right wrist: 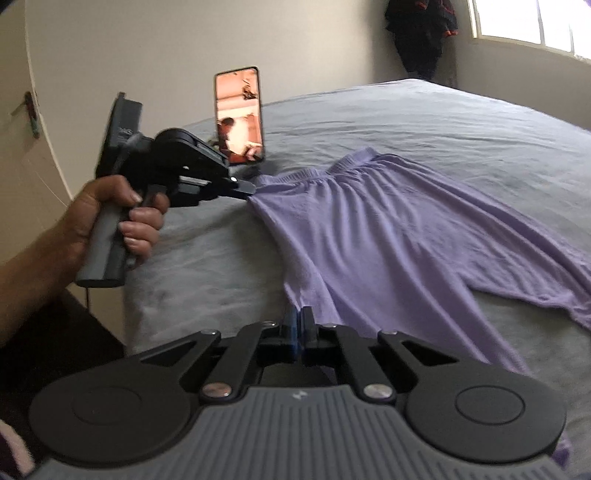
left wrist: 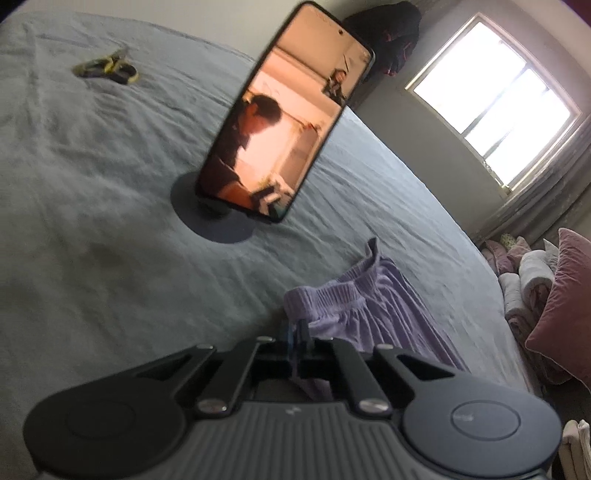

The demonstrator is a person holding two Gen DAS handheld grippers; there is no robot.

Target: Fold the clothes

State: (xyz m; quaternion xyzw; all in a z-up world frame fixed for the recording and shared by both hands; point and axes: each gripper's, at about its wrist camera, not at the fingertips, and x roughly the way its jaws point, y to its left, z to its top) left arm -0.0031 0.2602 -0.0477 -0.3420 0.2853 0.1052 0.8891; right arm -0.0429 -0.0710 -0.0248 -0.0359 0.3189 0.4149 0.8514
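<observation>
Presently, in the left wrist view, the left gripper (left wrist: 297,334) has its jaws closed together on a corner of the lilac shorts (left wrist: 373,310) at the elastic waistband. The shorts lie on the grey bed (left wrist: 92,221), running away from the gripper toward the lower right, waistband nearest the phone (left wrist: 284,110). The phone stands upright on a round dark stand (left wrist: 214,225), screen lit, in mid-bed. A small yellow-and-dark item (left wrist: 107,68), too blurred to identify, lies far off on the sheet. A window (left wrist: 495,99) is at upper right; folded pink and white bedding (left wrist: 532,280) sits beside the bed at right.

In the right wrist view, the right gripper (right wrist: 299,325) has its jaws closed on the near edge of the shorts (right wrist: 406,236), on the side seam. The left gripper (right wrist: 247,190), held in a hand (right wrist: 118,221), grips the waistband corner at the left. The shorts are spread flat, long axis running from the waistband at upper left to the leg hems at lower right. The phone (right wrist: 239,114) stands just behind the waistband. A dark garment (right wrist: 421,33) hangs in the far corner by the window (right wrist: 532,22).
</observation>
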